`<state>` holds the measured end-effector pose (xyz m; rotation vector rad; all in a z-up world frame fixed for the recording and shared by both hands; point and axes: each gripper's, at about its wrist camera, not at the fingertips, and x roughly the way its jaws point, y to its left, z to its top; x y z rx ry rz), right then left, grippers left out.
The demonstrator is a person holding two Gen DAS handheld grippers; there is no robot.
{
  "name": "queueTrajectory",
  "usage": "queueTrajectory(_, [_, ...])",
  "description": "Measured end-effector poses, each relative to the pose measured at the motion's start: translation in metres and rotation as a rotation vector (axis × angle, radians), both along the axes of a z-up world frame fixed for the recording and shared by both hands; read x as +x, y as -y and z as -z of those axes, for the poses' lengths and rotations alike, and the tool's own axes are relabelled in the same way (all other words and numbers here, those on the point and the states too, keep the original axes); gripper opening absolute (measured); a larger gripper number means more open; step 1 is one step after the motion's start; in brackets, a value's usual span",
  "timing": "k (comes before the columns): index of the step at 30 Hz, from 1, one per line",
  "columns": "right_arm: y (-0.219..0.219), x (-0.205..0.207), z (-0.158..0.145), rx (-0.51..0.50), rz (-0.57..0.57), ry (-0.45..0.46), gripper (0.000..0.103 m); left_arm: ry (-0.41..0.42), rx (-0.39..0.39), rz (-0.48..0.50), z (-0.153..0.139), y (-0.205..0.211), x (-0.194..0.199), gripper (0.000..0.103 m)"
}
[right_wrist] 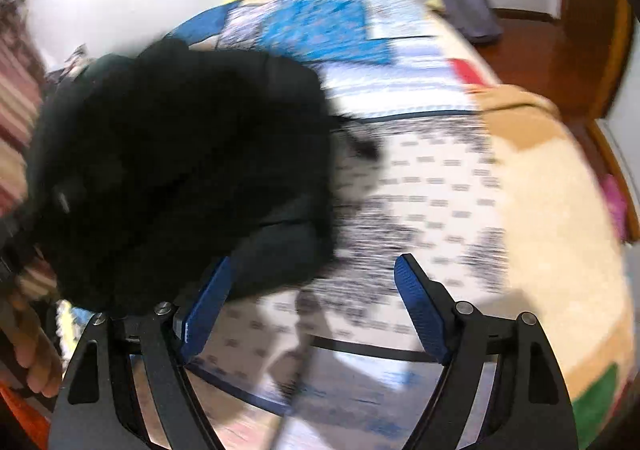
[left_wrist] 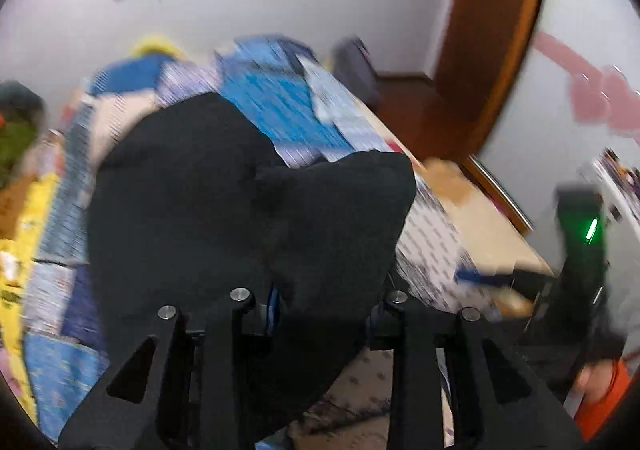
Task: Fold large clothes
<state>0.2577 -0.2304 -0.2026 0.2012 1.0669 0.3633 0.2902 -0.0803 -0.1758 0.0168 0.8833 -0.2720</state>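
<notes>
The left gripper (left_wrist: 320, 298) is draped in the black garment (left_wrist: 224, 202); cloth fills the gap between its fingers and hides the pads, so whether it pinches cannot be told. The right gripper (right_wrist: 316, 306) has its blue fingers (right_wrist: 420, 314) spread wide, holding nothing; its left pad sits against the garment's edge. The garment (right_wrist: 168, 154) lies bunched on the patchwork bed (right_wrist: 440, 186). Both views are blurred.
</notes>
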Motion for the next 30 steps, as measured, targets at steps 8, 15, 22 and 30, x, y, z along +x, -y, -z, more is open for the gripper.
queueTrajectory(8, [0.040, -0.010, -0.026, 0.018, 0.085, 0.027, 0.080, -0.054, 0.025, 0.103, 0.009, 0.007, -0.012, 0.064])
queueTrajectory(15, [0.032, -0.006, -0.067, 0.048, 0.043, 0.145, 0.081, -0.027, 0.017, 0.114, -0.032, -0.003, -0.044, 0.073])
queueTrajectory(22, [-0.016, -0.002, -0.097, 0.055, -0.081, 0.228, 0.081, 0.090, 0.010, -0.016, -0.074, -0.057, -0.065, 0.084])
queueTrajectory(30, [-0.077, 0.014, -0.087, 0.048, -0.223, 0.219, 0.081, 0.015, 0.111, -0.236, -0.043, -0.122, -0.040, 0.087])
